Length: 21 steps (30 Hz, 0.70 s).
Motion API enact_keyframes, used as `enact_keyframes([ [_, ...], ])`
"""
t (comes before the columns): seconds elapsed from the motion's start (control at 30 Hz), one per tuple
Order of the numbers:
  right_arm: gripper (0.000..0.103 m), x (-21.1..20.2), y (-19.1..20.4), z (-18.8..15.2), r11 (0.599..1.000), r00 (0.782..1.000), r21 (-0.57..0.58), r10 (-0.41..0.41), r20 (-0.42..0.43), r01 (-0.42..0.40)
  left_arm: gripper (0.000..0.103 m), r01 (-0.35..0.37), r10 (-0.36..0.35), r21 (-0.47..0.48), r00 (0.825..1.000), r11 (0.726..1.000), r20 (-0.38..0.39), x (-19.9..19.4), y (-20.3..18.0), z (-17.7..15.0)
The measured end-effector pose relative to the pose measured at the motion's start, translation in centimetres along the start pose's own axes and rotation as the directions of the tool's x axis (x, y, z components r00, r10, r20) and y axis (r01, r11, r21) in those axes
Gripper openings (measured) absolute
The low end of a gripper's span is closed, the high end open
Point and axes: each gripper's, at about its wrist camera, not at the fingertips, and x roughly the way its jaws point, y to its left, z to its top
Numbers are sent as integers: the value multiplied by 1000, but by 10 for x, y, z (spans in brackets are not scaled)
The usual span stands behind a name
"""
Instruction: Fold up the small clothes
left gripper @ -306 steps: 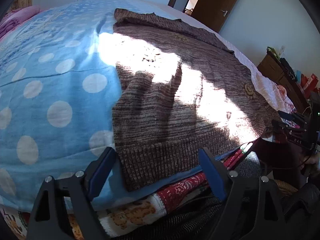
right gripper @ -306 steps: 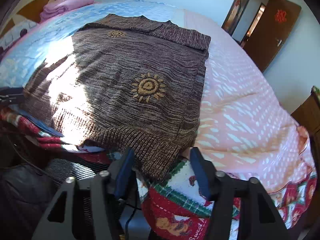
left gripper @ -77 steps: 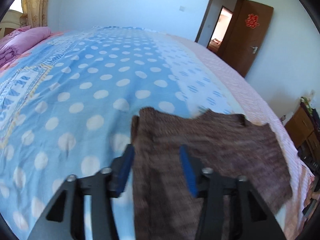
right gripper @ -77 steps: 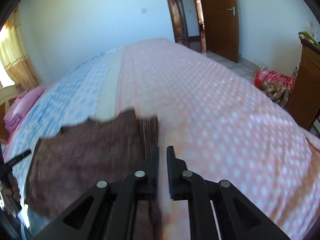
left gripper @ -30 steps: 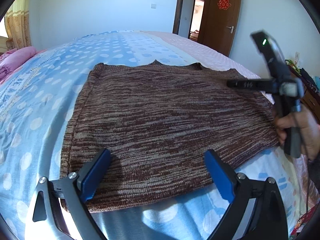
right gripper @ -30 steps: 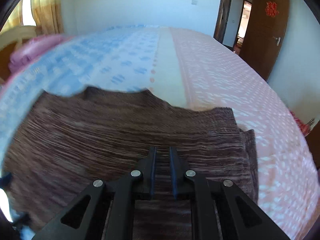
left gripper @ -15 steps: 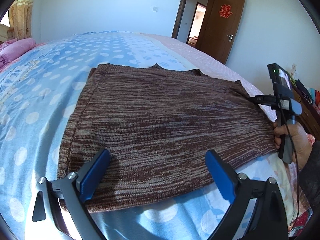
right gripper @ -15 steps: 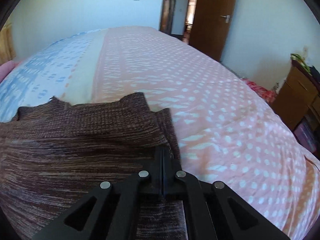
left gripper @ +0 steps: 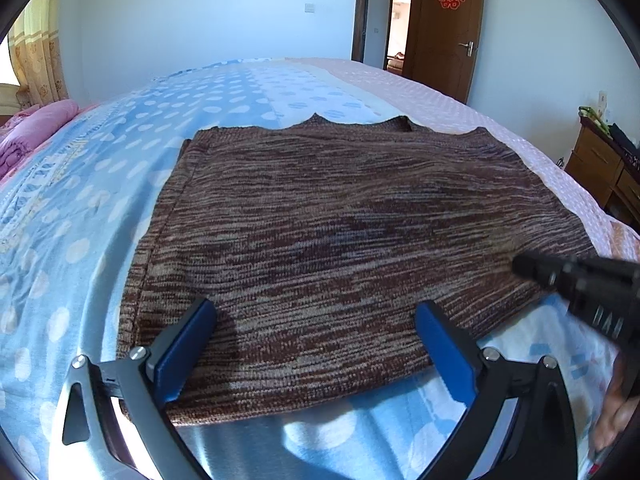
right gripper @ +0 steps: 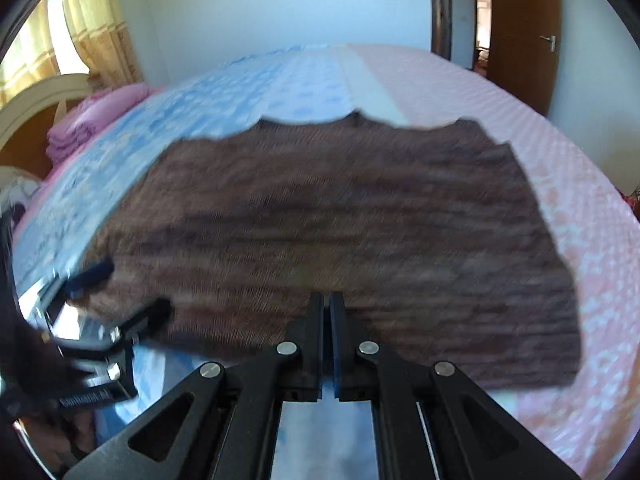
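The folded sweater (left gripper: pixel 352 240) lies flat on the bed (left gripper: pixel 80 200), left gripper (left gripper: pixel 316 344) spread wide, right gripper (right gripper: pixel 326 320) pressed together, empty.

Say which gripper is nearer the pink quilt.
Left. The left gripper is at the sweater's left part, on the pink quilt's side; the right gripper is near its right side, farther away.

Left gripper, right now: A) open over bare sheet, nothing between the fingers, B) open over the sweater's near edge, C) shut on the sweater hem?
B: the left gripper has its blue pads wide apart, with the near edge of the brown sweater lying between them on the bed, ungripped.
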Motion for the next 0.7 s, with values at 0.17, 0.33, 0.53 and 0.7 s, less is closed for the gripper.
enact_keyframes([
  [0.17, 3, -3, 17, -21, 994, 992, -85, -66, 105, 75, 103, -16, 16, 0, 1000, 1000, 0, -1, -1, 0],
  [0.33, 4, -5, 9, -22, 997, 991, -60, -42, 130, 50, 102, 2, 4, -136, 999, 991, 45, -21, 19, -8],
  [0.53, 4, -8, -7, -26, 999, 989, 12, 48, 143, -50, 102, 5, 39, -435, 995, 901, 93, -53, 76, -35],
  [0.7, 4, -8, -11, -27, 996, 986, 34, 78, 148, -84, 93, 42, 28, -590, 994, 807, 110, -68, 101, -56],
])
